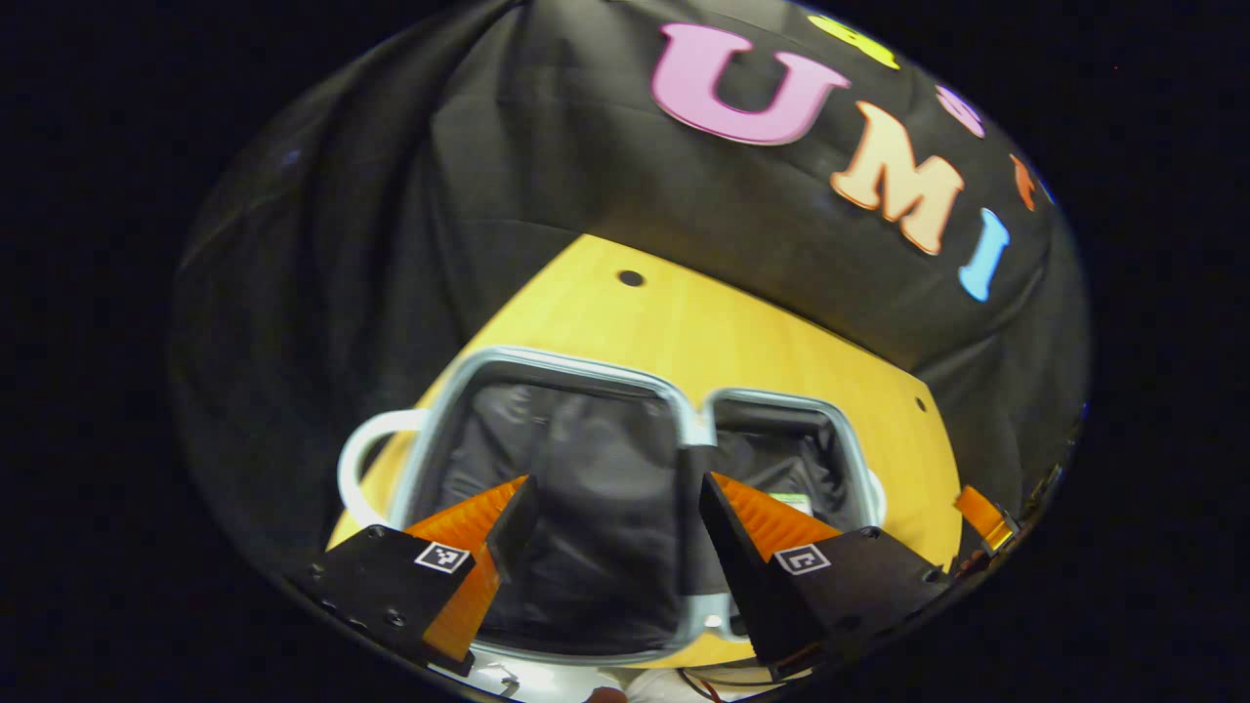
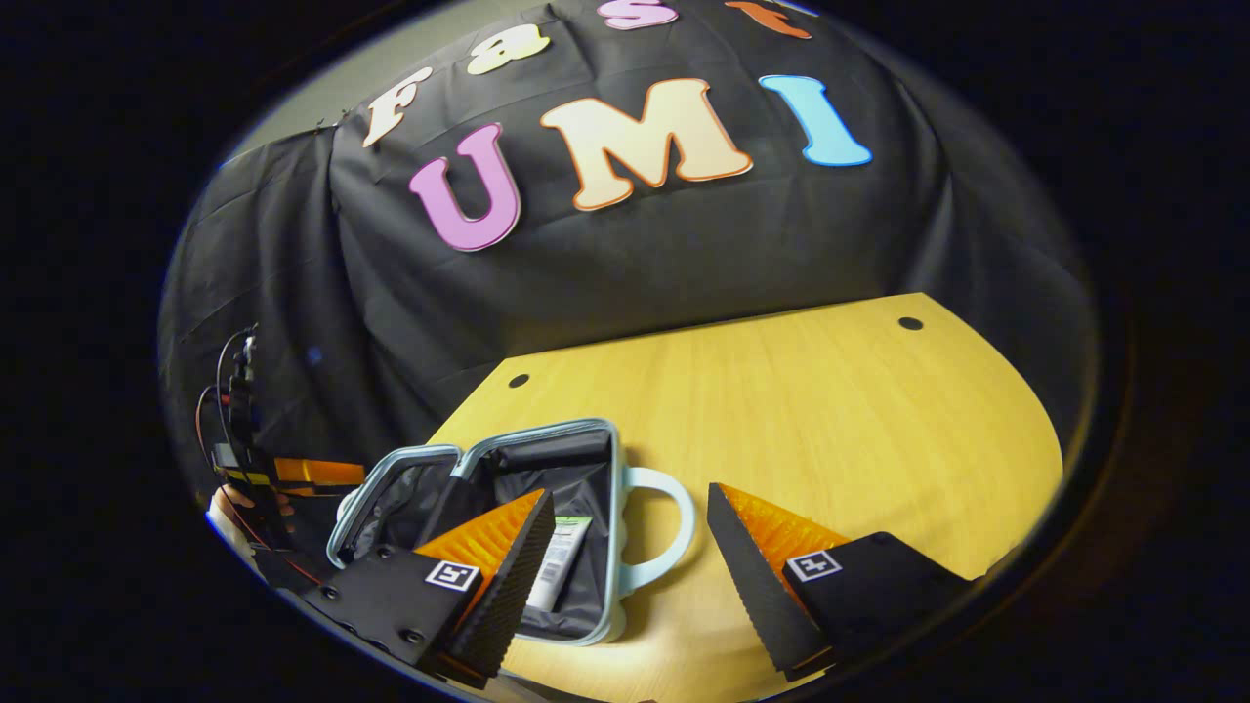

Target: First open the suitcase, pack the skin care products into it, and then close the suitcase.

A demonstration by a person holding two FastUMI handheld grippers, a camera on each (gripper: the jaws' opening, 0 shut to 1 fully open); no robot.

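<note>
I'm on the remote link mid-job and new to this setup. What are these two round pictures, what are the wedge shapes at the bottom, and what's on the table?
Each picture comes from a camera riding on one hand-held pair of tongs, looking forward along its two fingers; those are the wedges. In the left gripper view the left tongs hang open over the suitcase, which lies spread open on the yellow table. In the right gripper view the right tongs are open too and hold nothing. There the suitcase's white handle points toward them, and a tube already lies inside one half. At the far left, a hand holds the other tongs.
</note>
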